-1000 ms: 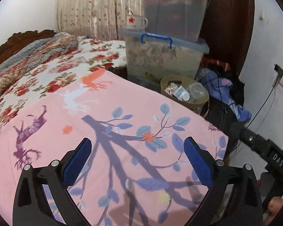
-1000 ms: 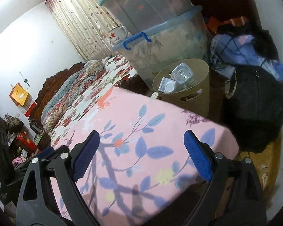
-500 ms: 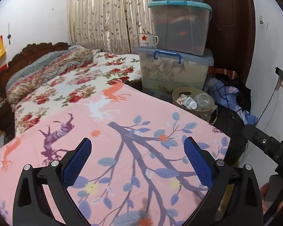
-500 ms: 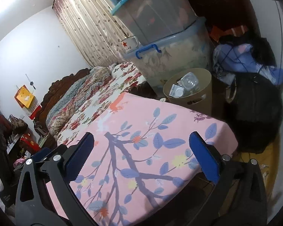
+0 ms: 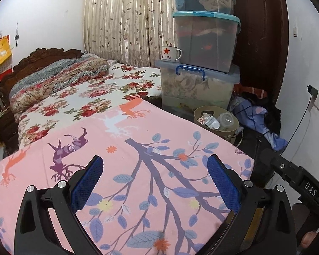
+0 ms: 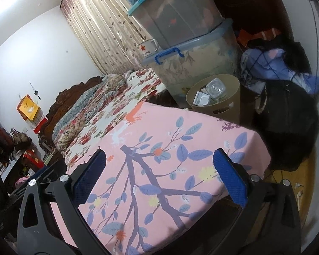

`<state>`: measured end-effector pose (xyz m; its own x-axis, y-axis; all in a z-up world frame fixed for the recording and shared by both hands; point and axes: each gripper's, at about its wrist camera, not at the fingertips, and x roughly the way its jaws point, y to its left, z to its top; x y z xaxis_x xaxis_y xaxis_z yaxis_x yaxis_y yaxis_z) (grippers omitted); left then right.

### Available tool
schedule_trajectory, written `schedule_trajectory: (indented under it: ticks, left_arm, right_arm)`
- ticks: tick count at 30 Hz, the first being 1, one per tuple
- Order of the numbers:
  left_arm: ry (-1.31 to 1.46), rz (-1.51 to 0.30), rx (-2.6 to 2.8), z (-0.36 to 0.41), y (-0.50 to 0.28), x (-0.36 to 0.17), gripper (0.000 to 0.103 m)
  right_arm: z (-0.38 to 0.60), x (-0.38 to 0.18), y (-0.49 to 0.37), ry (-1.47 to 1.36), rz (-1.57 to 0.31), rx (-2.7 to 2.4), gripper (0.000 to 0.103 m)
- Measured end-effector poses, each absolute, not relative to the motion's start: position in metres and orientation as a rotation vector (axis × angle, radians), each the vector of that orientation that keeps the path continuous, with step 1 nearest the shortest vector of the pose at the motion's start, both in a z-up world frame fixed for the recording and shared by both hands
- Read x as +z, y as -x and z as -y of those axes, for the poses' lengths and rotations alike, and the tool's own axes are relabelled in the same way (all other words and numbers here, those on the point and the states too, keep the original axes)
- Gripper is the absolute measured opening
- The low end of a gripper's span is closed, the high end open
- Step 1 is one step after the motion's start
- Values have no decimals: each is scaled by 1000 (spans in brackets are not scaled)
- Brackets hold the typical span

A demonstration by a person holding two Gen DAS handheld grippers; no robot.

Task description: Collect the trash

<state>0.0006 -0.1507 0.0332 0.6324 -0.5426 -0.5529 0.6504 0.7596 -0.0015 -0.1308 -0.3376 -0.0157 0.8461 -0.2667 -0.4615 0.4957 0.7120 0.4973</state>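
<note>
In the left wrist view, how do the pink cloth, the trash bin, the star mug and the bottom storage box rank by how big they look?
1. Pink cloth, though it is nearest the camera
2. Bottom storage box
3. Trash bin
4. Star mug

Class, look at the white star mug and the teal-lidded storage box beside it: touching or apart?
Cannot tell. In the left wrist view the mug's handle overlaps the box with no visible gap; the right wrist view shows no gap either, but no plain contact.

Both left tongs (image 5: 155, 182) and right tongs (image 6: 159, 178) gape wide, empty, tilted downward.
</note>
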Motion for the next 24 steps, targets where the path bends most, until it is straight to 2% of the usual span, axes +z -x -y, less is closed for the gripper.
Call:
schedule_trajectory:
  ticks: [9, 24]
  left_arm:
    - [-166, -547, -681, 146, 1, 35, 95]
    - [-178, -498, -626, 143, 5, 38, 94]
  right_arm:
    - [331, -6, 135, -595, -339, -454, 100]
    - [332, -14, 127, -604, -384, -426, 100]
